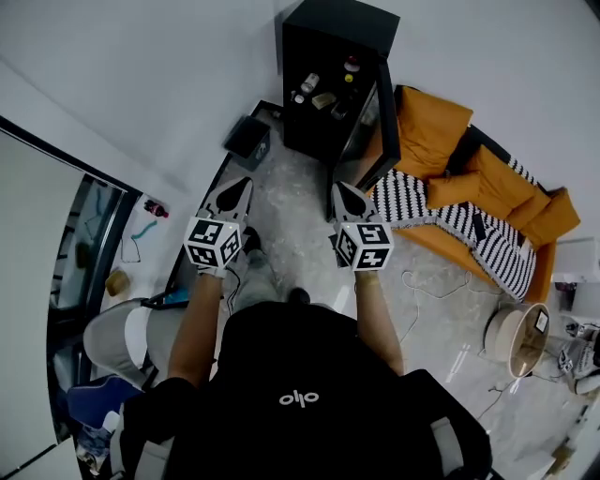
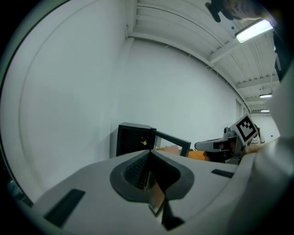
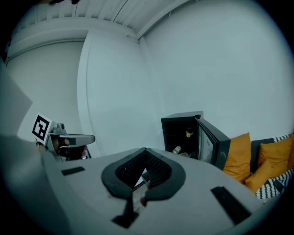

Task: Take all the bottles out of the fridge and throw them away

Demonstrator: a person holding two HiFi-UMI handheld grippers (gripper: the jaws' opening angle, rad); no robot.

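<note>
The approach to the fridge (image 1: 342,23) was judged to be the step in hand; no bottle had yet been taken out. The left tool (image 1: 236,190) and the right tool (image 1: 345,197) were held side by side in front of the person, above the floor (image 1: 300,187), both aimed roughly towards the fridge. Each tool's jaws were pressed together with nothing between them, as was seen in the left gripper view (image 2: 149,172) and the right gripper view (image 3: 142,172).

The fridge stood against the wall with its door (image 1: 387,122) swung open towards the orange sofa (image 1: 431,131). The bottles (image 1: 309,82) were seen on its shelves, one lying on its side low down (image 3: 177,149) and a yellow-capped one higher up (image 3: 189,133). They lay well apart from both tools, ahead of the tips, and slightly nearer the right tool's line.

The next move was judged to call for the gap to be closed, one tool's jaws to be parted before the shelf was entered, and a single bottle to be straddled. A dark container (image 1: 247,141) was seen just beside the fridge; whether it was the bin could not be told.
</note>
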